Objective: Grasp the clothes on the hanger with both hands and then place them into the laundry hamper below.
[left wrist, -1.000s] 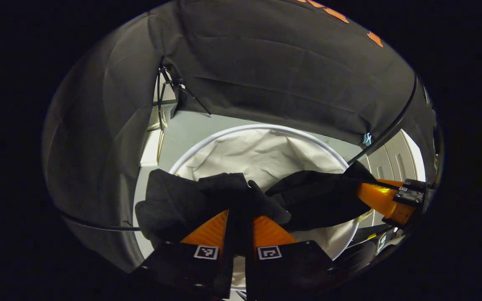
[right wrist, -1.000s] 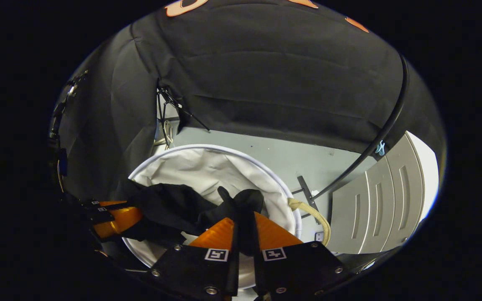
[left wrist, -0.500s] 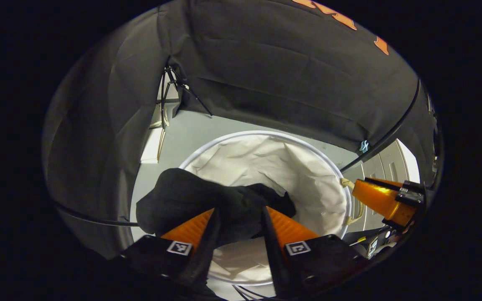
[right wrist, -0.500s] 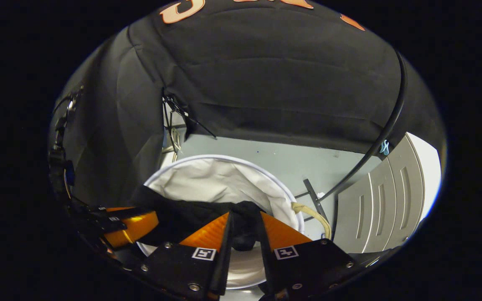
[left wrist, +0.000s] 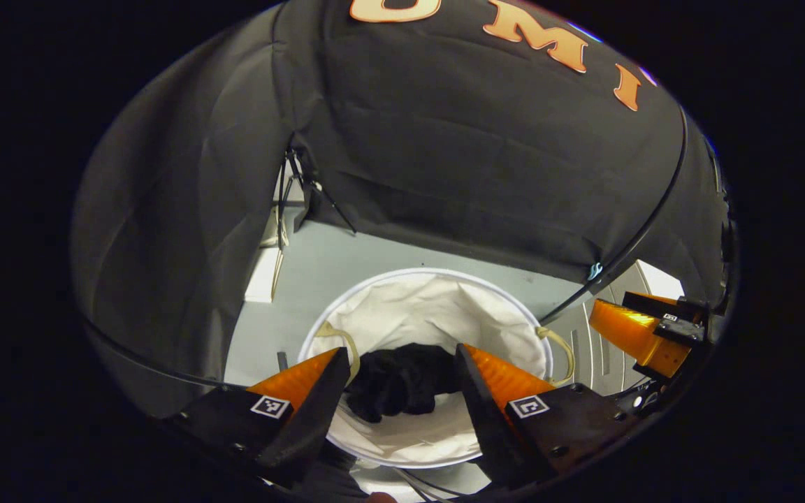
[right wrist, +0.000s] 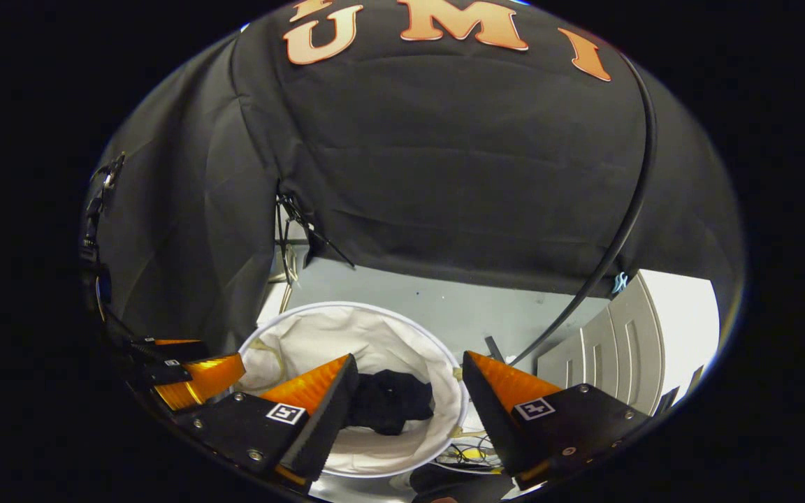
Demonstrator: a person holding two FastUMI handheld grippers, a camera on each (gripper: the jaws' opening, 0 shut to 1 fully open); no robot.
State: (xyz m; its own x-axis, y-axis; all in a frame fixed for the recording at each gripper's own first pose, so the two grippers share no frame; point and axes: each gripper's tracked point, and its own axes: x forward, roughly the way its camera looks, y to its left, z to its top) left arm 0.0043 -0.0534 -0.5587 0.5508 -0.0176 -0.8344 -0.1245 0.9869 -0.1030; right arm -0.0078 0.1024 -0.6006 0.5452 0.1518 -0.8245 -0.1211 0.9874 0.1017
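- The dark clothes (left wrist: 402,381) lie bunched at the bottom of the white laundry hamper (left wrist: 437,307), well below its round rim; the right gripper view shows the same heap (right wrist: 388,402) sitting inside the hamper (right wrist: 346,328).
- The left tool (left wrist: 399,363) hangs above the hamper with its two fingers spread wide apart and nothing between them; the clothes are seen through the gap, far below, not touched.
- The right tool (right wrist: 409,374) is likewise spread open and empty, held over the near edge of the hamper.
- Each tool appears at the side of the other's view: the right tool (left wrist: 643,335) at the right edge, the left tool (right wrist: 196,377) at the lower left, both clear of the fabric.
- The hamper stands on the pale floor (left wrist: 346,262) near the booth's black cloth wall.
- Judged from this, the placing step looks done: the garment is in the hamper and neither tool holds it.
- What remains is likely only to draw both tools up and away, keeping them clear of the rim and the rope handles (left wrist: 560,342) so the hamper is not dragged.
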